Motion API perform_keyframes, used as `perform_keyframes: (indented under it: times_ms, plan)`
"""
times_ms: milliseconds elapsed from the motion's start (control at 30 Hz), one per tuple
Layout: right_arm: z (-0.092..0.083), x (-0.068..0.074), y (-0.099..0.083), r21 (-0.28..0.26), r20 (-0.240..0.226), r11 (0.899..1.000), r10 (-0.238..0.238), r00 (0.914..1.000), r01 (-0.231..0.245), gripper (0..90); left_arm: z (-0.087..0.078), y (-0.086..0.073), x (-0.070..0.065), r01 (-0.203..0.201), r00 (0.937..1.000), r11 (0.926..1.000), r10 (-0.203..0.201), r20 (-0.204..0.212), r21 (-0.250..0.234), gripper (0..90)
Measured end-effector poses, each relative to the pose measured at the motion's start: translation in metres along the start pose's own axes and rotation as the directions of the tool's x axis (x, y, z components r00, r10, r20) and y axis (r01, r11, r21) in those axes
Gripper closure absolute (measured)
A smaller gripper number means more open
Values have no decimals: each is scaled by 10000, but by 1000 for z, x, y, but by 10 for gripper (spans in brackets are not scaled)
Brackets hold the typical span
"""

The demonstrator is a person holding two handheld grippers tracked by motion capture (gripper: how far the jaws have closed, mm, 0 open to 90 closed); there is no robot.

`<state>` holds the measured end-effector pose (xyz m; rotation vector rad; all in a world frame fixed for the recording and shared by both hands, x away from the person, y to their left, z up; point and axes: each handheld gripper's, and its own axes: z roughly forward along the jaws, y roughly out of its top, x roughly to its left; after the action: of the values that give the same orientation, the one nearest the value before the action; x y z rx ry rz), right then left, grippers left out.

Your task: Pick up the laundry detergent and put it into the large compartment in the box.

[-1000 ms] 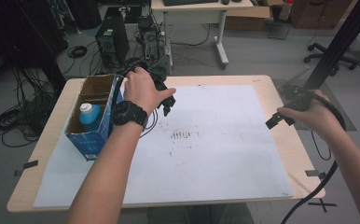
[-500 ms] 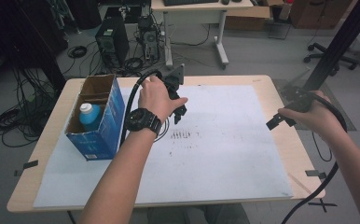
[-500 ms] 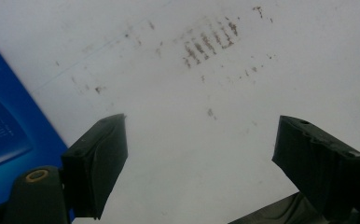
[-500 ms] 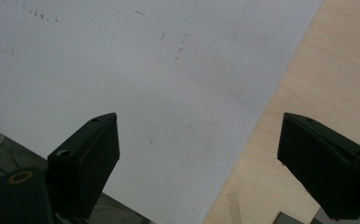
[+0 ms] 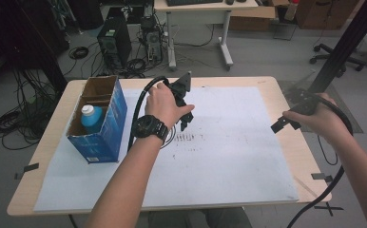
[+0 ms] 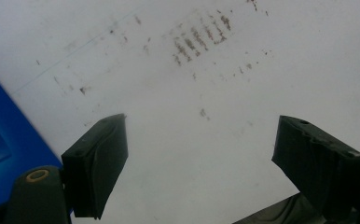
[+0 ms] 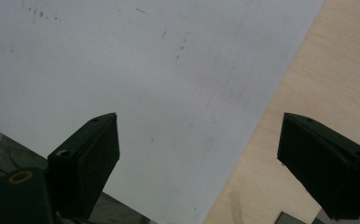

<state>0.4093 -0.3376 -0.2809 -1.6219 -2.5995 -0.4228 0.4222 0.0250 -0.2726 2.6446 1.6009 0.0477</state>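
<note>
Open tongs (image 6: 201,158), smudged white sheet (image 6: 206,70), blue box (image 6: 5,140)

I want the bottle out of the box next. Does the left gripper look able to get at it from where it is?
Probably yes. The left gripper is open and holds nothing, the blue box is open on top, and the bottle stands with its white cap exposed. Reaching from above looks free.

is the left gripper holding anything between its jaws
No, the left gripper stands open, with just the white sheet between its jaws.
</note>
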Motion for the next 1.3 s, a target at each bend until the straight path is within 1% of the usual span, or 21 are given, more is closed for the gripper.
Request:
perform_keyframes:
  times_ms: [967, 1300]
  plan:
    - [-3, 0, -4, -22, 42, 10000, 7, 10000, -7, 127, -1, -1, -4, -36, 10000, 10000, 36, -2, 25, 183]
    - [-3, -1, -6, -24, 39, 10000, 8, 10000, -8, 127, 1, -1, -9, -92, 10000, 9999, 92, 23, 62, 183]
